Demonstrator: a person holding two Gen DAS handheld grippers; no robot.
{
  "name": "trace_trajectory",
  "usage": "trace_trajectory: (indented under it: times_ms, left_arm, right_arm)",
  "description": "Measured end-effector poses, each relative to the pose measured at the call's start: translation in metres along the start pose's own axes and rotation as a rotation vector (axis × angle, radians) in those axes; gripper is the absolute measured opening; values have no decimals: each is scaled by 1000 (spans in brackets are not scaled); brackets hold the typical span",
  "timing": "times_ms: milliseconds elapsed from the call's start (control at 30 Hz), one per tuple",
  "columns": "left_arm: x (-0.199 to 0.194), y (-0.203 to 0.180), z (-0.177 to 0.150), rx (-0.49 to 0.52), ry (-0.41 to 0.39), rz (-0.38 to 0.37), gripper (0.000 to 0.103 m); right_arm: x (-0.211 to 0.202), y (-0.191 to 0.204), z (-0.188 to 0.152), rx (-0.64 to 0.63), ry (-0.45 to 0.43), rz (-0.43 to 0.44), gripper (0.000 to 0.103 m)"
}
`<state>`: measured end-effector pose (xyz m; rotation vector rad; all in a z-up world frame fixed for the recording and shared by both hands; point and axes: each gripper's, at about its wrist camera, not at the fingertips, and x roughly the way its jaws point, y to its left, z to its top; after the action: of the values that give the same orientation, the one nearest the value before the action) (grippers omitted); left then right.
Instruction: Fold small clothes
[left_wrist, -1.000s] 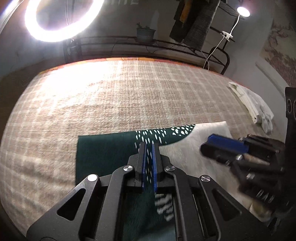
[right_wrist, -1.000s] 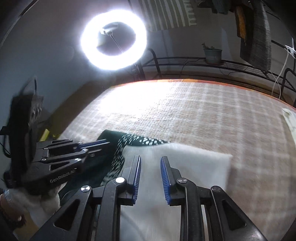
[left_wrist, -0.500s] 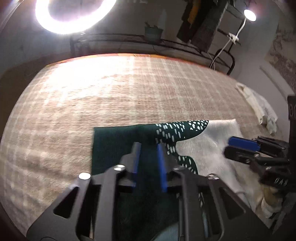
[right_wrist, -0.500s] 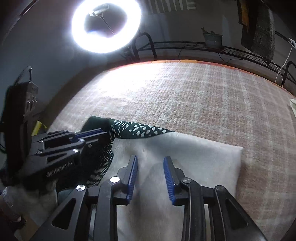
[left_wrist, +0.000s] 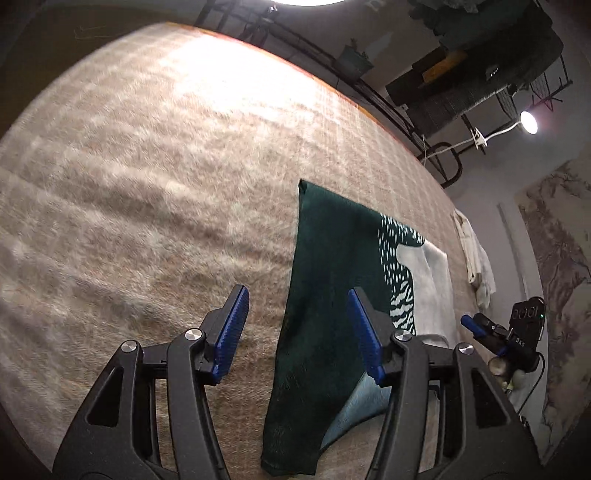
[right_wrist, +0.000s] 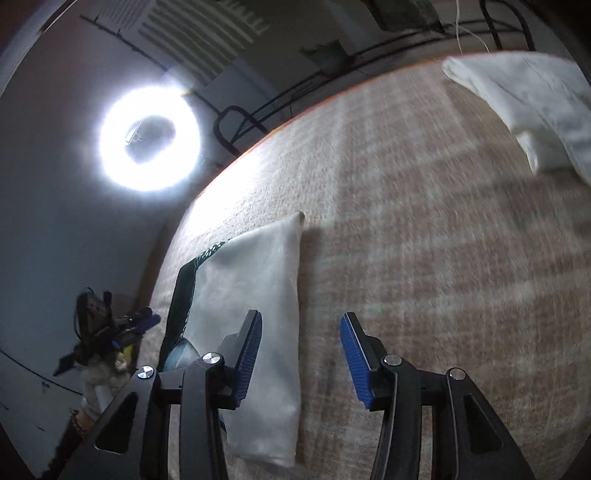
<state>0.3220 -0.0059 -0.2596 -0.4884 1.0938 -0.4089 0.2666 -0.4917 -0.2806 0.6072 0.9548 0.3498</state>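
A folded small garment, dark green with a white speckled part (left_wrist: 332, 280), lies flat on the plaid cloth; in the right wrist view (right_wrist: 258, 288) its white side shows. My left gripper (left_wrist: 295, 328) is open and empty, lifted above the garment's left edge. My right gripper (right_wrist: 301, 354) is open and empty above the garment's right edge. Each gripper shows small in the other's view: the right one (left_wrist: 495, 336), the left one (right_wrist: 122, 325).
A pile of white clothes (right_wrist: 528, 107) lies on the cloth to the right, also in the left wrist view (left_wrist: 476, 258). A ring light (right_wrist: 149, 138) and a black metal rack (left_wrist: 424, 122) stand beyond the far edge. The plaid cloth (left_wrist: 147, 166) stretches left.
My left gripper opened, let go of the green garment and lifted away to the left. My right gripper opened wider and pulled back to the right. The garment now lies folded flat.
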Motion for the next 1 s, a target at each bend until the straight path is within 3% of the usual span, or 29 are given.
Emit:
trace_trajectory:
  times_ms: [133, 333, 467, 600, 733, 900, 967, 1000]
  left_arm:
    - [9, -4, -3, 42, 14, -1, 57]
    - [13, 8, 6, -5, 26, -94, 57]
    - [16, 6, 10, 7, 24, -113, 57]
    - [24, -7, 13, 44, 27, -109, 57]
    - [33, -17, 16, 39, 21, -120, 57]
    - [41, -23, 15, -6, -3, -90, 35]
    - [45, -26, 13, -14, 9, -91, 12]
    - [47, -28, 11, -10, 13, -81, 8]
  right_arm:
    - [10, -9, -5, 23, 46, 39, 45]
    - [22, -14, -6, 44, 62, 125, 44]
    - [39, -7, -3, 45, 103, 208, 43]
    - [62, 7, -3, 25, 122, 219, 34]
    - [85, 25, 4, 24, 119, 220, 32]
    - [101, 37, 7, 34, 117, 231, 30]
    - [101, 41, 4, 34, 117, 229, 25]
    - [101, 42, 4, 35, 115, 221, 20]
